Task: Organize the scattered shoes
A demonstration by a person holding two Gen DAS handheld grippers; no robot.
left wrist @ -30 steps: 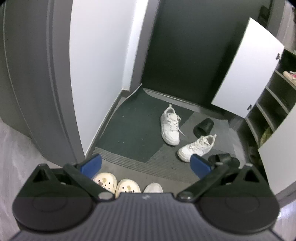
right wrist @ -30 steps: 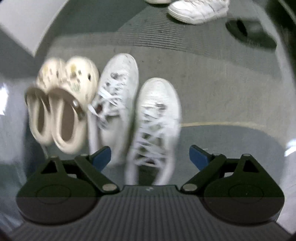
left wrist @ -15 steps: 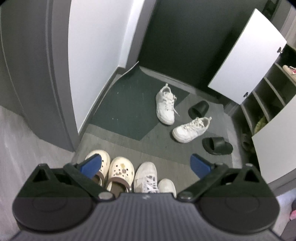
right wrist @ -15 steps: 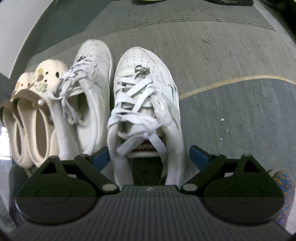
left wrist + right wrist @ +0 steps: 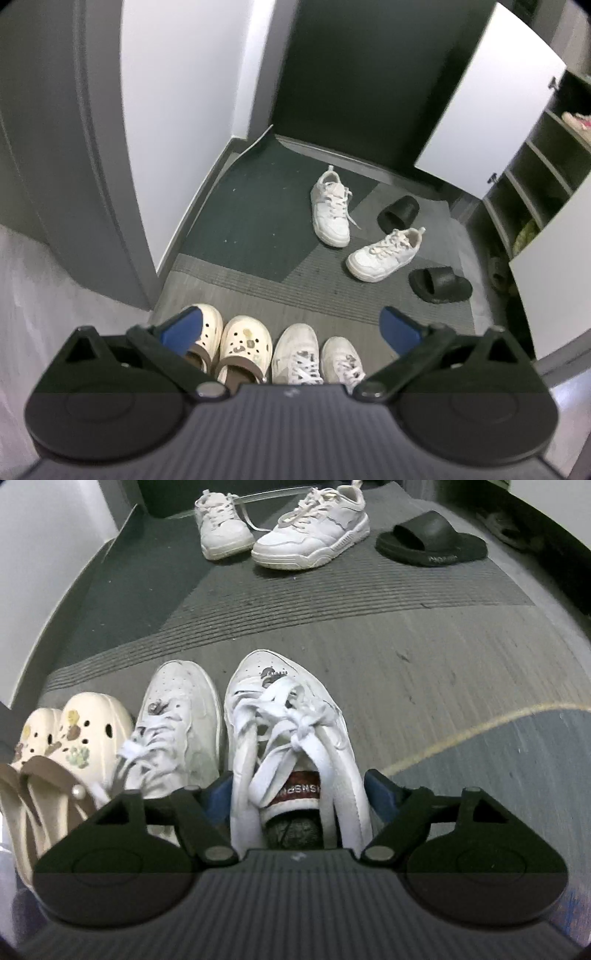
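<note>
Right gripper straddles the near white sneaker, rightmost in the tidy near row; jaws closing, pads not yet pressing. Left gripper hovers wide open, empty.

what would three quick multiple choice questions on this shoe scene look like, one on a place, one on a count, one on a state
1. Where does the cream clog pair stand?
A. at the left end of the near row, beside a white sneaker
B. inside the cabinet
C. on the dark green mat by the door

2. How many black slides lie on the floor?
A. one
B. two
C. four

3. How does the right gripper stand to the laced sneaker?
A. raised far above it
B. jaws either side of its heel end
C. clamped on a black slide

Answers:
1 A, the clogs sit leftmost, next to the left white sneaker.
2 B, one slide lies flat and another slide sits further back.
3 B, the blue pads flank the shoe as the jaws are closing.
</note>
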